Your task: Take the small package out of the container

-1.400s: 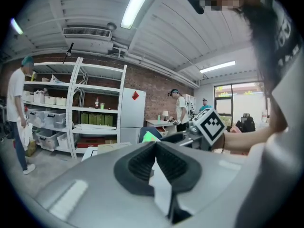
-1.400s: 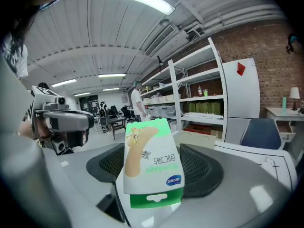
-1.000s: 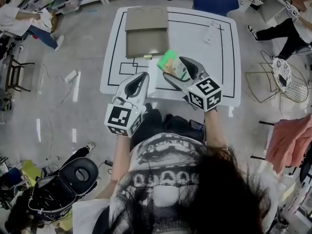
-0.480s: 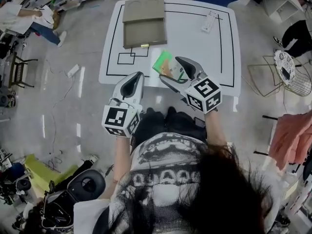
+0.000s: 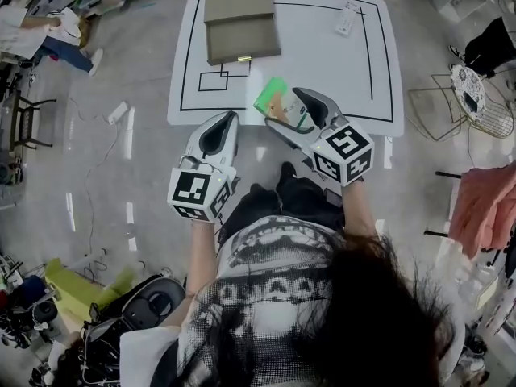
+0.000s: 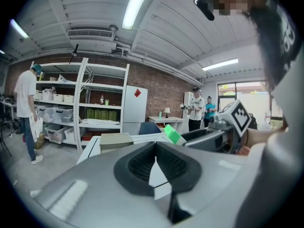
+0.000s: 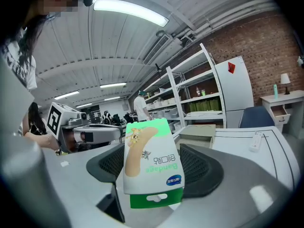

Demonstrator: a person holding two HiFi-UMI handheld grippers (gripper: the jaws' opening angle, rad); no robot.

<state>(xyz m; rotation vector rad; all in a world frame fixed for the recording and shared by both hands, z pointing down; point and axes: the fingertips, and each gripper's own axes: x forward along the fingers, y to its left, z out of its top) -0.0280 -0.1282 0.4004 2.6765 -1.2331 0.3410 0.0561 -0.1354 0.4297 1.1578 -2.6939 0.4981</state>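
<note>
A small green and white bandage package (image 5: pixel 270 97) hangs above the front part of the white table (image 5: pixel 322 71), with my right gripper (image 5: pixel 284 109) shut on it. In the right gripper view the package (image 7: pixel 152 160) stands upside down between the dark pads (image 7: pixel 202 170). The container, a shallow tan box (image 5: pixel 240 22), rests at the table's far left, well apart from the package. My left gripper (image 5: pixel 219 135) hovers at the table's front edge, shut with nothing held (image 6: pixel 156 167). From the left gripper view the green package (image 6: pixel 173 134) shows to the right, the tan box (image 6: pixel 115 139) beyond.
A white remote-like thing (image 5: pixel 347 18) lies near the table's far right. Black tape lines (image 5: pixel 211 81) mark the tabletop. Other people (image 6: pixel 26 108) and shelving (image 6: pixel 90 113) stand further off. A wire chair (image 5: pixel 472 115) sits on the right.
The right gripper has carried the package away from the tan box toward the table's front edge. The left gripper has drawn back with it to the front edge.
</note>
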